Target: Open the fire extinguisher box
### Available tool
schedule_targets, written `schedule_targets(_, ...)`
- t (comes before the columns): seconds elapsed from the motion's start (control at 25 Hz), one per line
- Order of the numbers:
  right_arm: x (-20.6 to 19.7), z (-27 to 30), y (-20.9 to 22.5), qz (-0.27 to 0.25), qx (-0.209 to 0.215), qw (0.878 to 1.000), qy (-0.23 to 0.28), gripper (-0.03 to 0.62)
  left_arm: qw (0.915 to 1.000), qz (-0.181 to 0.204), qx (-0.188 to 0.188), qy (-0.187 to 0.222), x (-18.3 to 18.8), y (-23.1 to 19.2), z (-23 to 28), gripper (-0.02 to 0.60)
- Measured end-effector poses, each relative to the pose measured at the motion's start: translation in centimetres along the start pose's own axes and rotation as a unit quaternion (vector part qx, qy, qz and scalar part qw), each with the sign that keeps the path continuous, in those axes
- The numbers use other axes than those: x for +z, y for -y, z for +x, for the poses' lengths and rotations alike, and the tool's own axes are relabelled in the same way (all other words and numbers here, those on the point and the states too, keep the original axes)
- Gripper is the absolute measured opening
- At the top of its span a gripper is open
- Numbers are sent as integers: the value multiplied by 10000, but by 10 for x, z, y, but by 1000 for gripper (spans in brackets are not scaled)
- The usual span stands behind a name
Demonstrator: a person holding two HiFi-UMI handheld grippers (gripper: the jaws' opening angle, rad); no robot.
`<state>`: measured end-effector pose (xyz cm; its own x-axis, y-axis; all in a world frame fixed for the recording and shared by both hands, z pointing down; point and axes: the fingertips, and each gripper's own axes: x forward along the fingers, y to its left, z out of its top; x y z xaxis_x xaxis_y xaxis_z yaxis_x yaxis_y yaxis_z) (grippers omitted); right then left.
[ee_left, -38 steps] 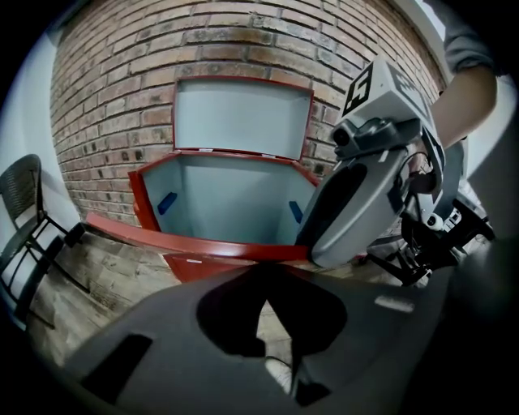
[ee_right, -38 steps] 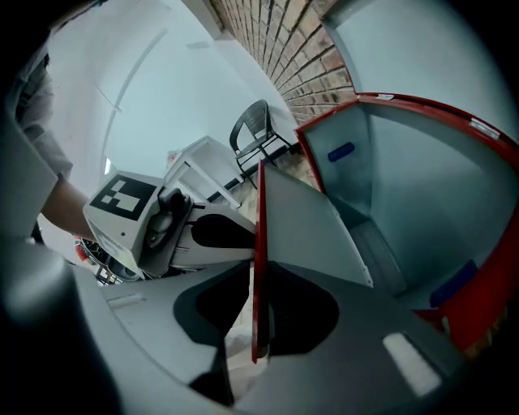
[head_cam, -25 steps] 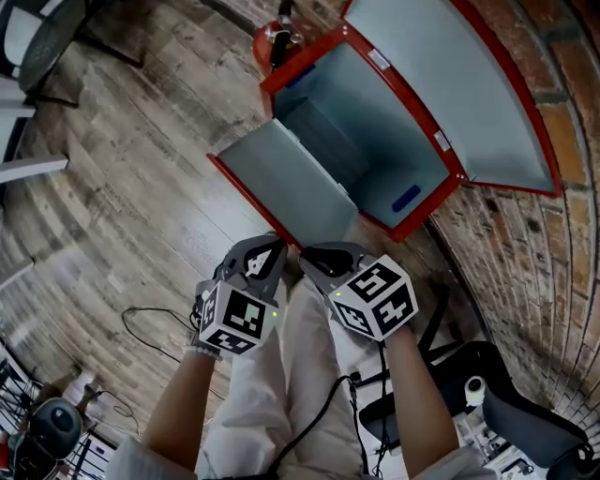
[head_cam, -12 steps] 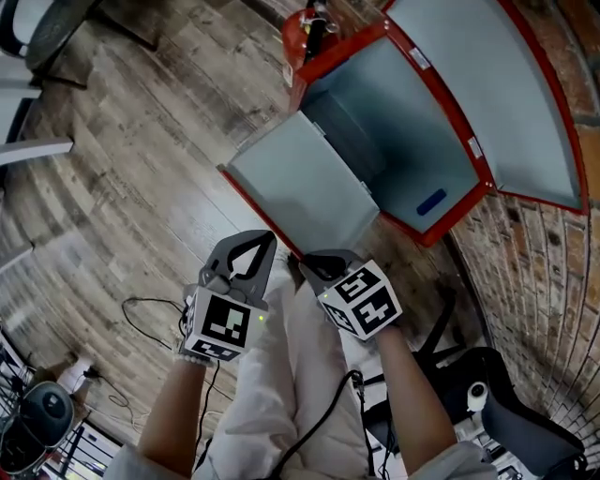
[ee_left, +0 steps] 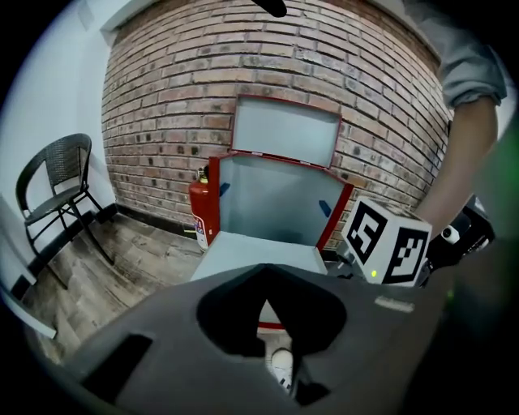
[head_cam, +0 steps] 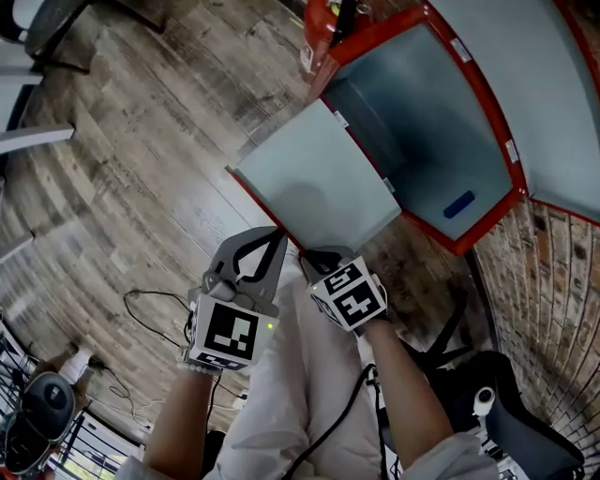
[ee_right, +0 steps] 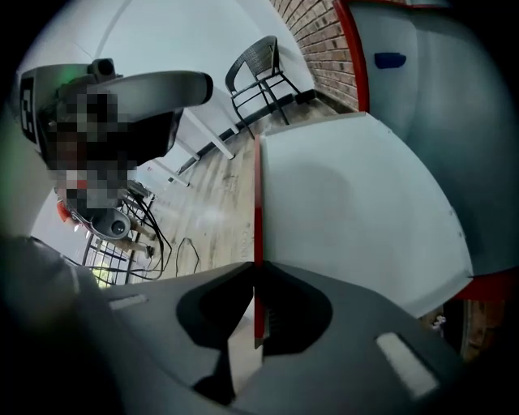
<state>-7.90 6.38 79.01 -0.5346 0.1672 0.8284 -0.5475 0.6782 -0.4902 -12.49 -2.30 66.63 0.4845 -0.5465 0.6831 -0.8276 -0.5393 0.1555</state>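
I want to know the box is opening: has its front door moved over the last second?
Yes. The front door, pinched by the right gripper, has swung further down, away from the box's red frame.

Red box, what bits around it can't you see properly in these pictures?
Fire extinguisher: the head view's top edge cuts it off, and its label is too small to read in the left gripper view.
Box lid: cut off by the head view's top and right edges.

The fire extinguisher box (head_cam: 427, 122) is red-edged with pale grey panels; the wall (ee_left: 268, 57) is reddish-brown brick, the floor (head_cam: 141, 141) weathered grey-brown planks.
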Motion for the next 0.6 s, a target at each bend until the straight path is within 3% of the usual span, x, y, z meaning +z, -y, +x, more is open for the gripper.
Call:
schedule_targets(0.36,-17,52,26,127,-223,9995,-187,35,9999,17,110,27,-17,-16,14,-3)
schedule_targets(0.6,-26,78,47,314,-333,9986,-254,34,9997,231,37,-106,-26,-15,28,-3)
